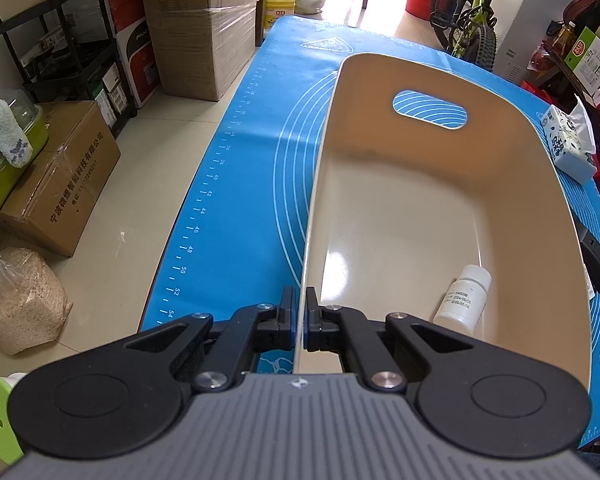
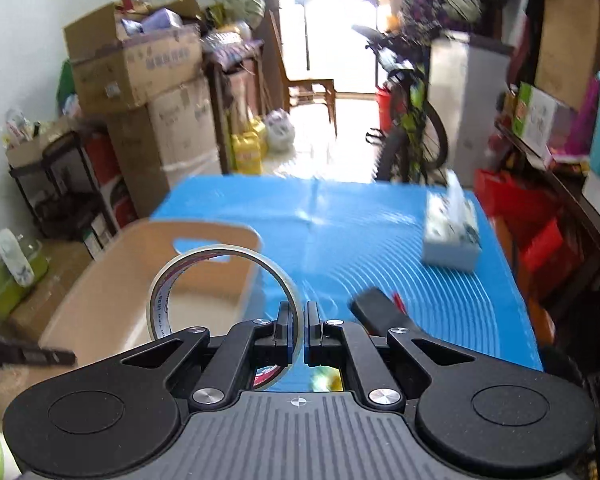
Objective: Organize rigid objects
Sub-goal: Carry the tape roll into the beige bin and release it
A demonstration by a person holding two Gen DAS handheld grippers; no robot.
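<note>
A beige plastic bin with a handle cut-out stands on the blue mat. A small white bottle lies inside it at the near right. My left gripper is shut on the bin's near left rim. In the right wrist view the bin is at the left. My right gripper is shut on a clear tape roll and holds it in the air above the mat, beside the bin's right wall.
A tissue box sits at the mat's right side, also in the left wrist view. A black oblong object lies on the mat just right of the right gripper. Cardboard boxes, a rack and a bicycle surround the table.
</note>
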